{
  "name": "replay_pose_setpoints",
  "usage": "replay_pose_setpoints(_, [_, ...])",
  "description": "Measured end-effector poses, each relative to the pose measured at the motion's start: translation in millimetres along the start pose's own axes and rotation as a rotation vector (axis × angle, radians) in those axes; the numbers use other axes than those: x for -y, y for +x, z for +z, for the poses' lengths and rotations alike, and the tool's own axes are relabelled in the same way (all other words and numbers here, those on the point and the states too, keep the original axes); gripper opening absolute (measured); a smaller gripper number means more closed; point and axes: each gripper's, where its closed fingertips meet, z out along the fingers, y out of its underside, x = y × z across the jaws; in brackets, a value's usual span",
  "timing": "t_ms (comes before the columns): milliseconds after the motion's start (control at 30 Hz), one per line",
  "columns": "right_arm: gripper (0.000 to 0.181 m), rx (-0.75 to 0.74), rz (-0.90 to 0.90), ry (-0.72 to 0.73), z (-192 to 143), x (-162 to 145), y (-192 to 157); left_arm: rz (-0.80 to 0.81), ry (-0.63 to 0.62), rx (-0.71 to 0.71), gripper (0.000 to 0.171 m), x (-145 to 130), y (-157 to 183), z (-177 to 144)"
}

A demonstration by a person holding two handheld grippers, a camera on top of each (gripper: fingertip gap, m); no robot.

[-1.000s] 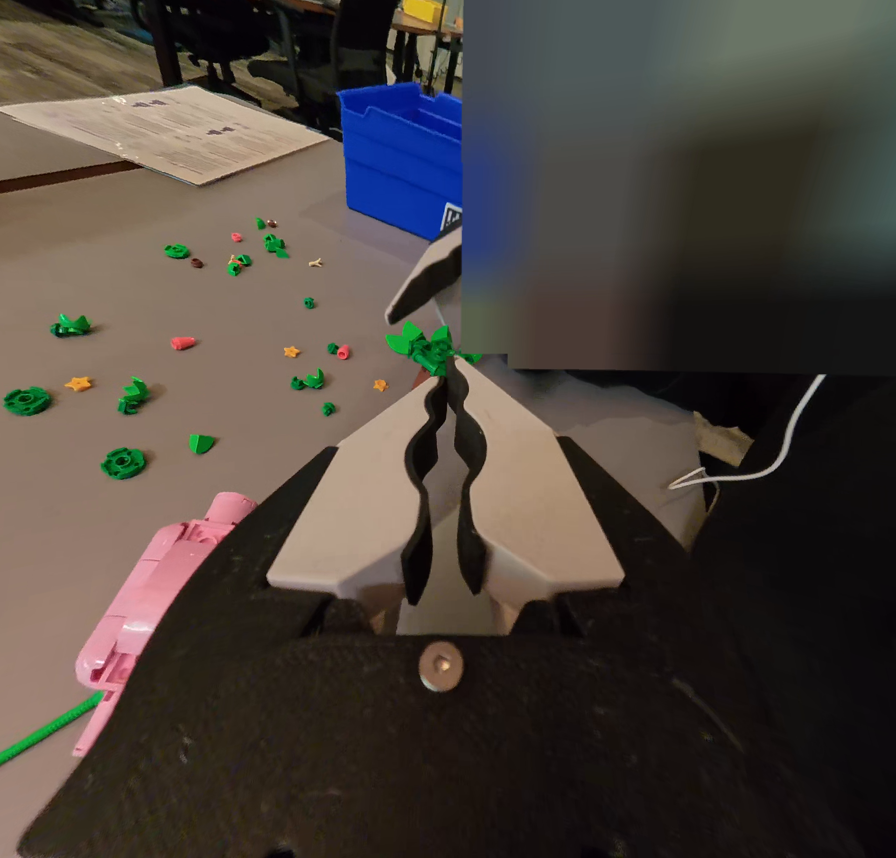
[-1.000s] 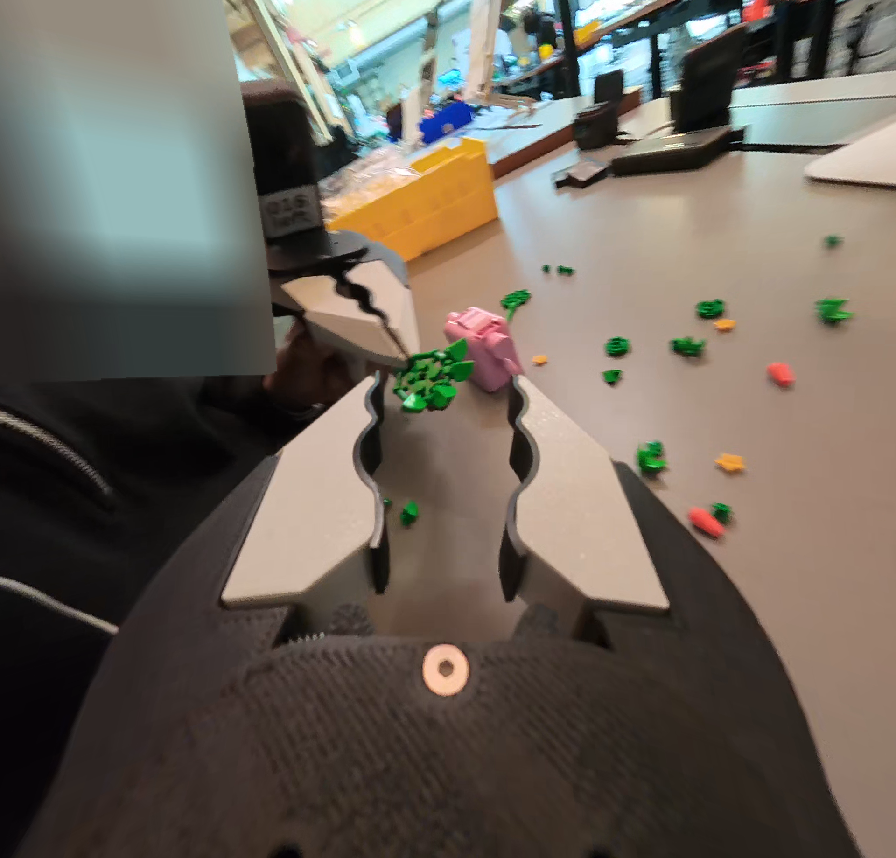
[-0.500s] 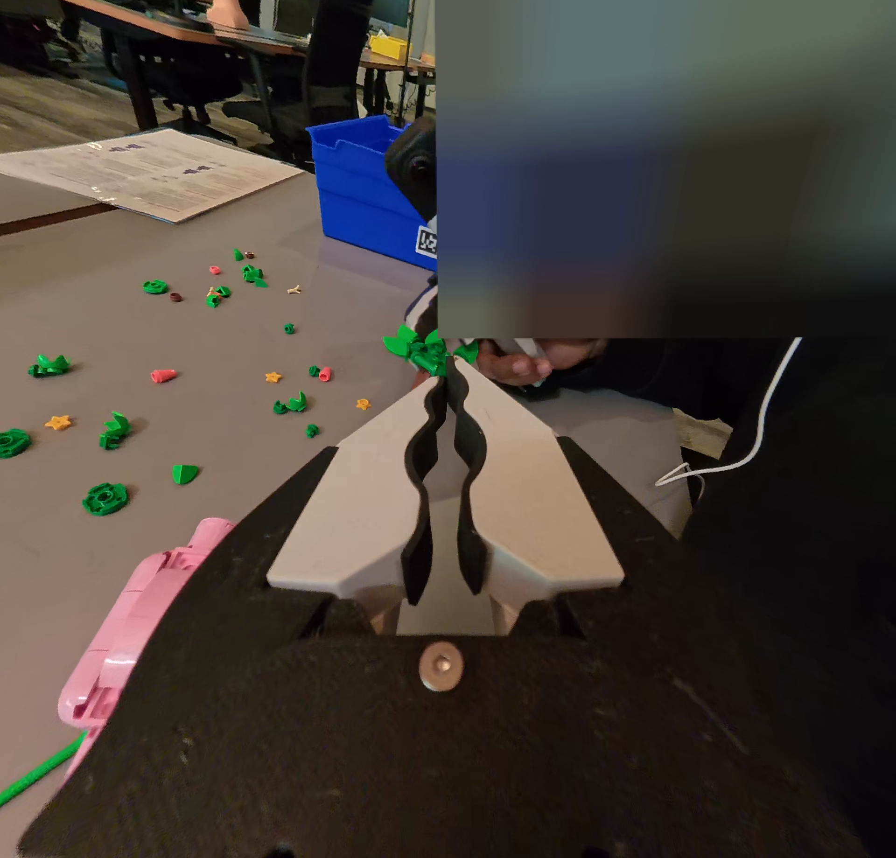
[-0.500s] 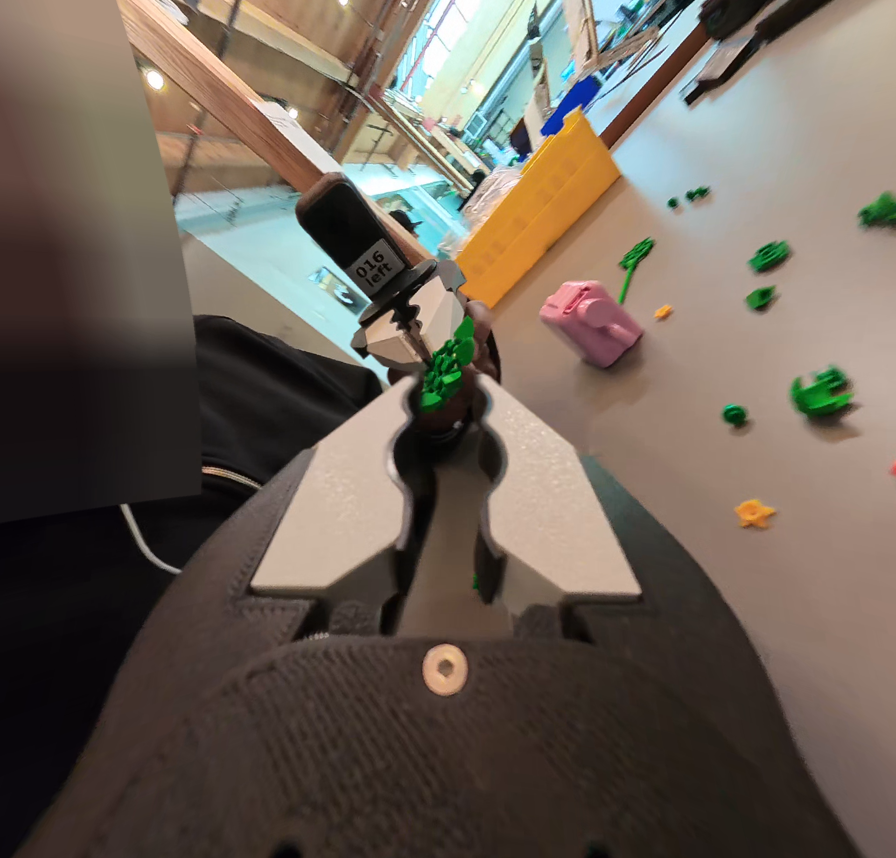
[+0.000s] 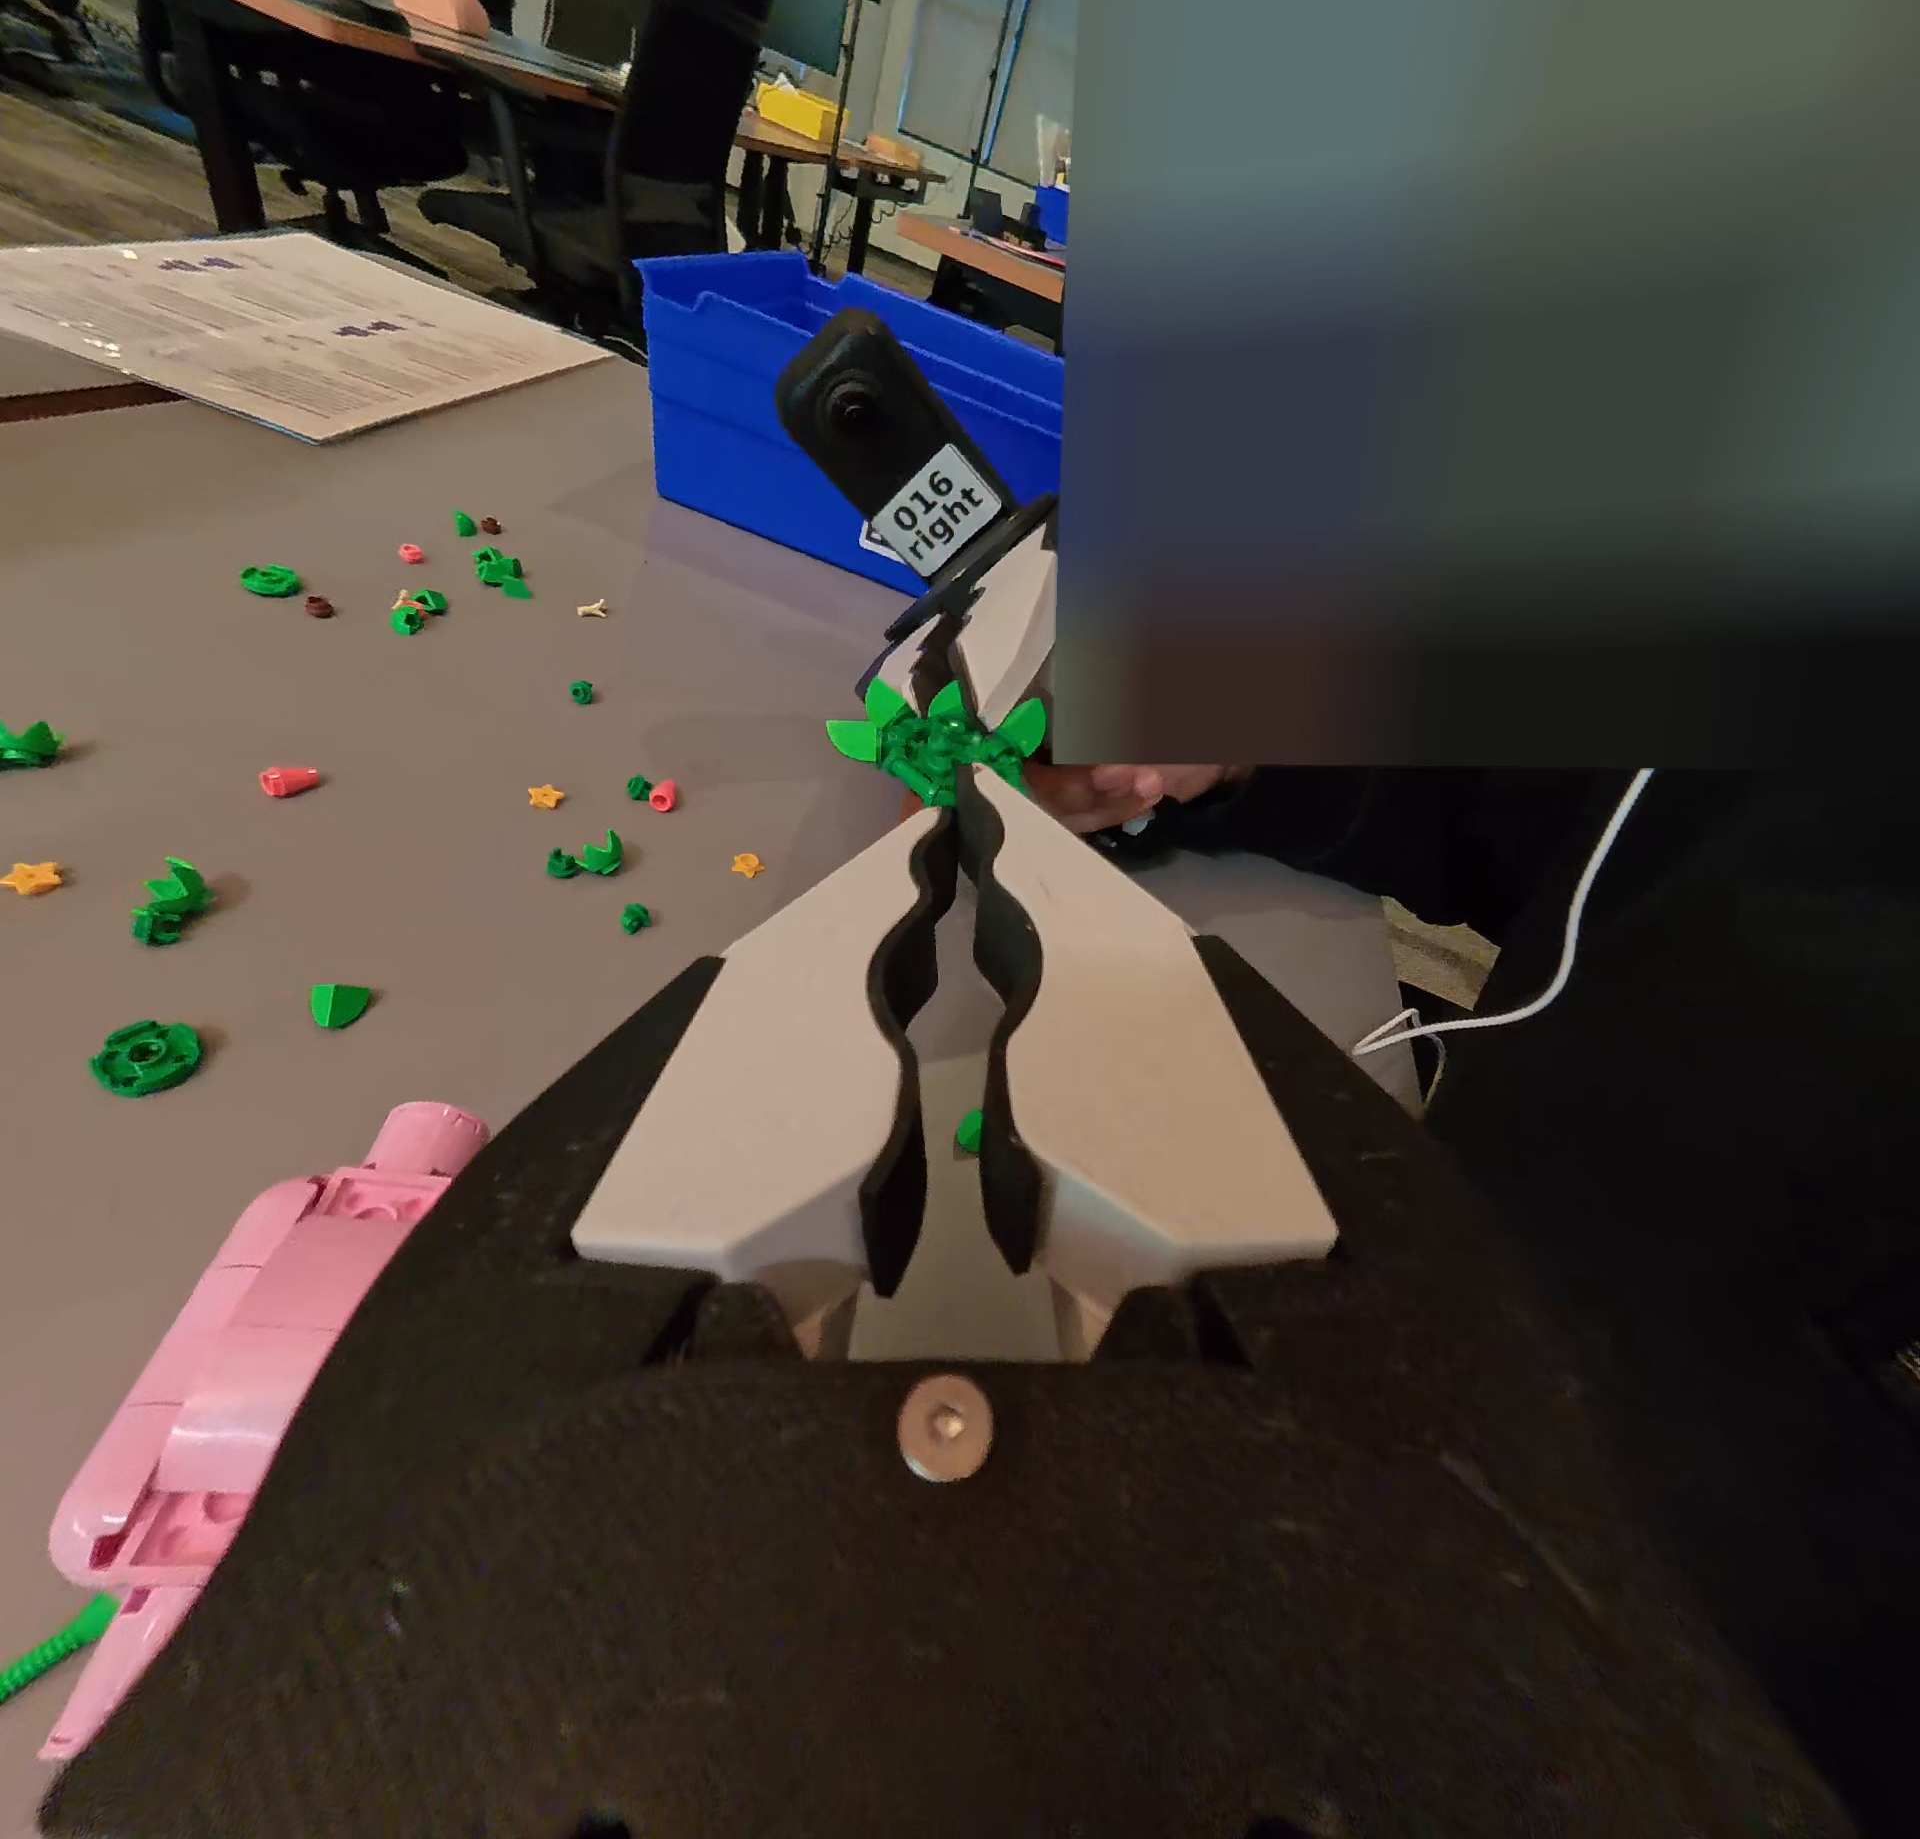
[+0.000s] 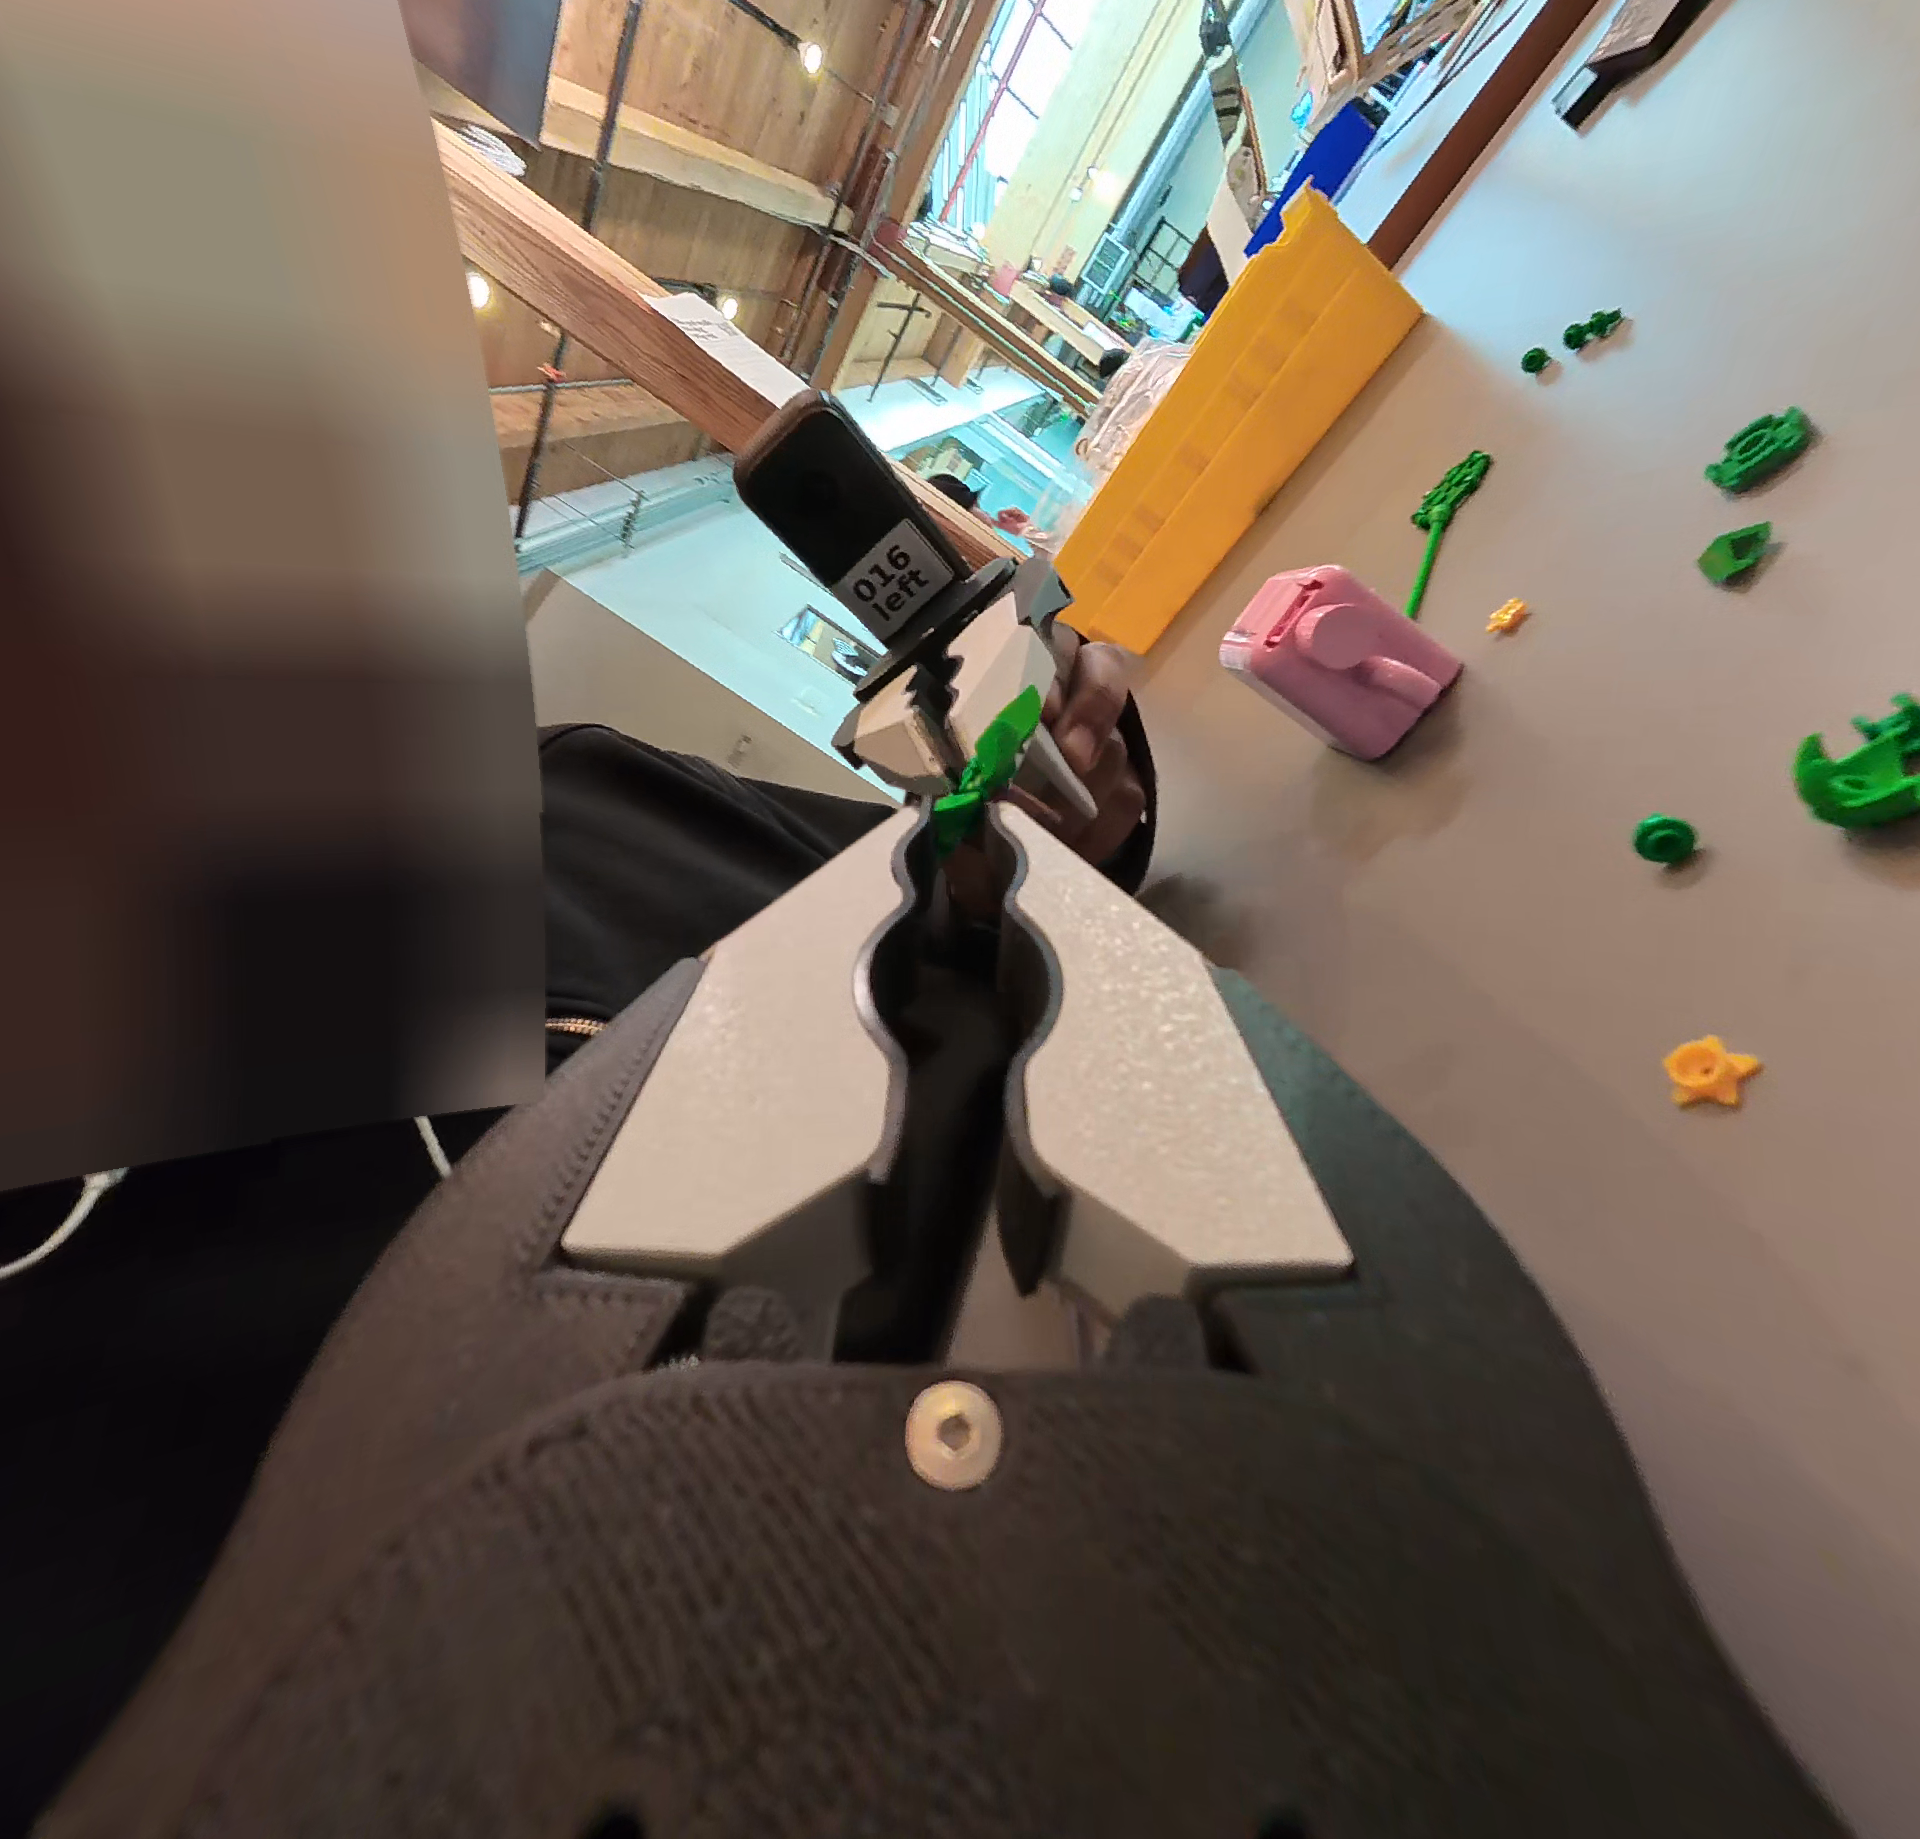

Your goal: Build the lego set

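Note:
My left gripper [image 5: 958, 800] is shut on a green leafy lego cluster [image 5: 940, 745] and holds it above the table's near edge. My right gripper [image 6: 961, 833] faces it from the other side, with its jaws closed in on the same cluster [image 6: 987, 761]. It also shows in the left wrist view [image 5: 951, 646], tips on the leaves. The left gripper shows in the right wrist view [image 6: 925, 740], with a hand behind it. A pink lego build [image 5: 249, 1374] lies by the left gripper and also shows in the right wrist view [image 6: 1340, 657].
Several loose green, orange and red lego pieces [image 5: 582, 854] lie scattered on the grey table [image 5: 436, 709]. A blue bin [image 5: 748, 439] and a printed sheet [image 5: 270, 335] sit at the back. A yellow bin [image 6: 1226, 459] and a green stem [image 6: 1439, 532] show in the right wrist view.
My right gripper was open beside the cluster, then tilted, came in and closed on it. My left gripper kept its hold and shifted only slightly.

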Motion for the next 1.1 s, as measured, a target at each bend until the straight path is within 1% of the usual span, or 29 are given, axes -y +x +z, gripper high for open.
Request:
replay_pose_setpoints(200, [0.006, -0.012, -0.025, 0.003, 1, 0, -1, -0.023, -0.009, -0.009, 0.0, -3, -1, 2])
replay_pose_setpoints(300, [0.006, -0.069, -0.09, 0.003, 0, 1, 4, -0.071, -0.011, -0.002, 0.0, -5, -6, 3])
replay_pose_setpoints(333, [0.005, -0.099, -0.125, 0.0, 1, 1, 6, -0.097, -0.013, 0.001, 0.0, -6, -8, 3])
replay_pose_setpoints(400, [0.005, -0.157, -0.212, -0.01, 3, 3, 10, -0.161, -0.015, 0.018, 0.01, -8, -15, 3])
replay_pose_setpoints(500, [0.005, -0.244, -0.357, -0.009, 3, 6, 9, -0.246, -0.007, 0.002, 0.02, -9, -19, 0])
replay_pose_setpoints(633, [0.006, -0.369, -0.586, -0.042, 4, 6, 9, -0.283, 0.023, 0.002, 0.026, -6, -23, -1])
replay_pose_setpoints(767, [0.006, -0.492, -0.823, -0.105, 9, 1, 10, -0.277, 0.056, -0.005, 0.025, 1, -19, -1])
replay_pose_setpoints(900, [0.006, -0.585, -0.999, -0.127, 13, 2, 7, -0.218, 0.061, 0.039, 0.012, 4, -21, -4])
replay_pose_setpoints(1000, [0.006, -0.627, -1.078, -0.131, 14, 3, 5, -0.205, 0.072, 0.038, 0.01, 6, -19, -5])
replay_pose_setpoints(1100, [0.006, -0.648, -1.111, -0.136, 14, 2, 5, -0.204, 0.082, 0.033, 0.012, 8, -18, -6])
